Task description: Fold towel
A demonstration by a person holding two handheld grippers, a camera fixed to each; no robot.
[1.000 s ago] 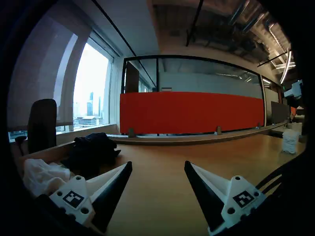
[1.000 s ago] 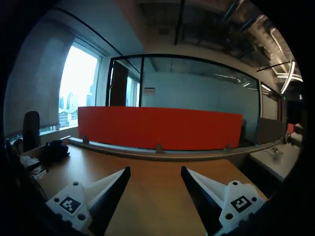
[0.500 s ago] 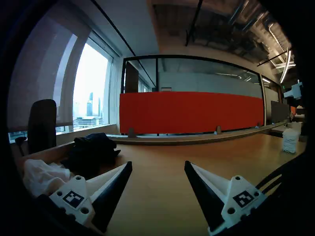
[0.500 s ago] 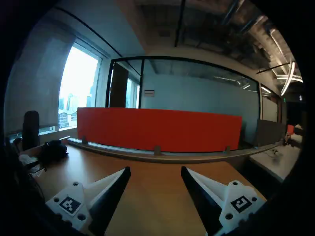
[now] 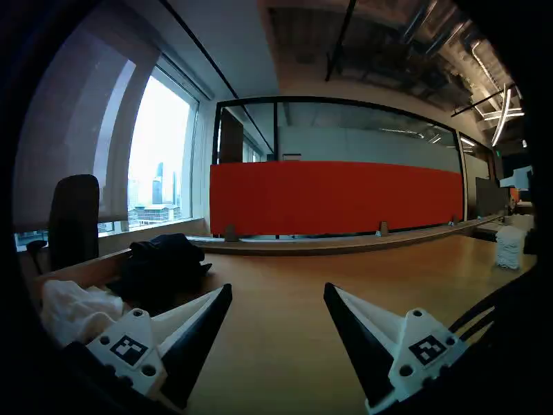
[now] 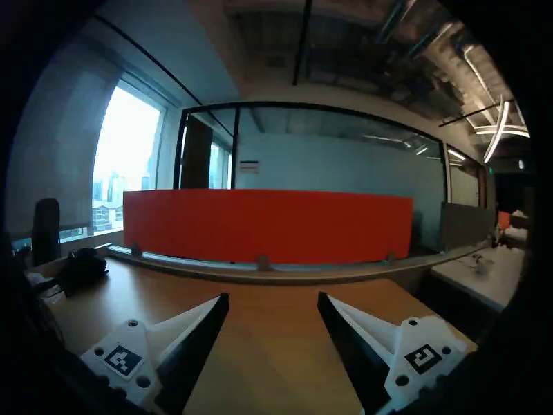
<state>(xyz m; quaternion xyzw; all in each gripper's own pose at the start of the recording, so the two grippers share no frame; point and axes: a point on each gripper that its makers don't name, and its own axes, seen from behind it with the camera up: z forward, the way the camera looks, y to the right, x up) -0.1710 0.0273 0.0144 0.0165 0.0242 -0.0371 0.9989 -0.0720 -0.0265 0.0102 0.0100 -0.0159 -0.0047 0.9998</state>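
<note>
The left gripper (image 5: pixel 277 286) and right gripper (image 6: pixel 272 295) gape wide, holding nothing, above a brown wooden desk (image 5: pixel 276 360). A crumpled white cloth (image 5: pixel 72 311) lies partly hidden behind the left gripper's finger.

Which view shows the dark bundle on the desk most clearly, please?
The left gripper view: the dark bundle lies near and large, just beyond a white cloth on the desk. The right gripper view shows the bundle small, far off at the left.
</note>
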